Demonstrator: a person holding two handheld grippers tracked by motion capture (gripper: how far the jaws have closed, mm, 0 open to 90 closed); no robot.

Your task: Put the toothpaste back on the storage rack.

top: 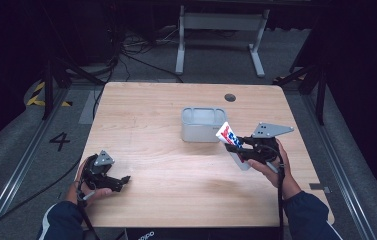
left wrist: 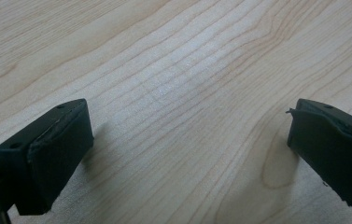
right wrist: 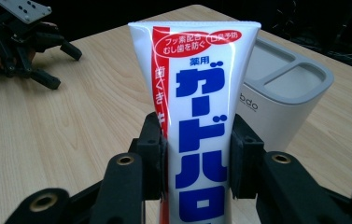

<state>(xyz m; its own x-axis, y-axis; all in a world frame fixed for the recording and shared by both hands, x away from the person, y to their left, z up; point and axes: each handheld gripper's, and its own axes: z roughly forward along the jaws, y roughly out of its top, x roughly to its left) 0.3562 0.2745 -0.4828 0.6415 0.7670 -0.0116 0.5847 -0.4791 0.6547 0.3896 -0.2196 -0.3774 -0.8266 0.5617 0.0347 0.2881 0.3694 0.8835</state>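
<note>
Nearest us in the high view, our left gripper rests on the table at seven o'clock, jaws apart and empty. Our right gripper, at four o'clock, clamps a toothpaste tube just beside the grey holder. From the left gripper view we see bare wood between spread jaws. From the right gripper view, our jaws squeeze the tube's sides, the holder at two o'clock behind it.

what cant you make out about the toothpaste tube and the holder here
- Toothpaste tube: its lower end, cut off by the right gripper view's bottom edge and the jaws.
- Grey holder: compartment contents, too small in the high view; partly behind the tube in the right gripper view.
</note>
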